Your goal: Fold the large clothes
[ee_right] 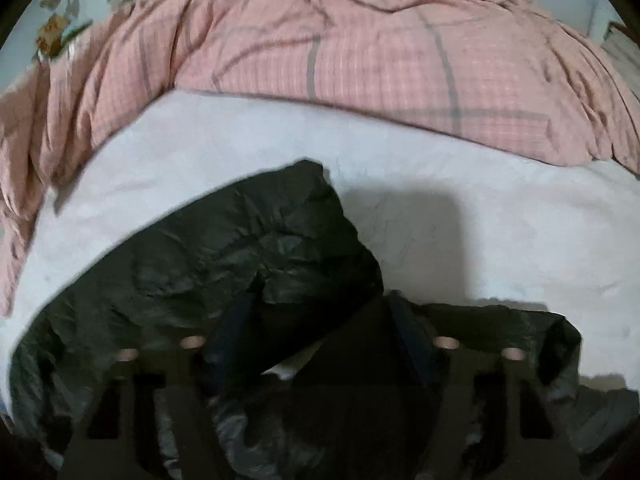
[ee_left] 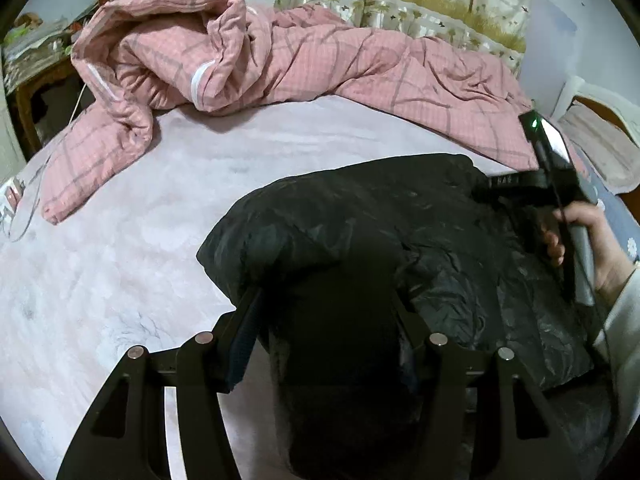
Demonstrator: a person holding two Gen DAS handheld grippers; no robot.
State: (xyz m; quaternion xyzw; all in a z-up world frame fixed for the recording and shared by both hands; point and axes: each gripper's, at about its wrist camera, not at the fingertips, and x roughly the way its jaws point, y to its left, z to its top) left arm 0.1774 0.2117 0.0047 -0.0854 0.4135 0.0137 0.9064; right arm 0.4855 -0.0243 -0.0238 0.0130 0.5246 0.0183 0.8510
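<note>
Left wrist view: black jacket (ee_left: 360, 220) lies bunched on the bed (ee_left: 120, 260) below a pink quilt (ee_left: 300, 56). Left gripper (ee_left: 324, 308) fingers straddle dark jacket cloth; grip unclear. Right gripper (ee_right: 316, 312) likewise, blurred.

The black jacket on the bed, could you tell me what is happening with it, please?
A person with a gripper in each hand is folding the black jacket, which lies partly folded on the pale bed sheet. The left gripper has jacket fabric between its fingers; the right gripper is down over it too. A pink quilt lies behind.
</note>
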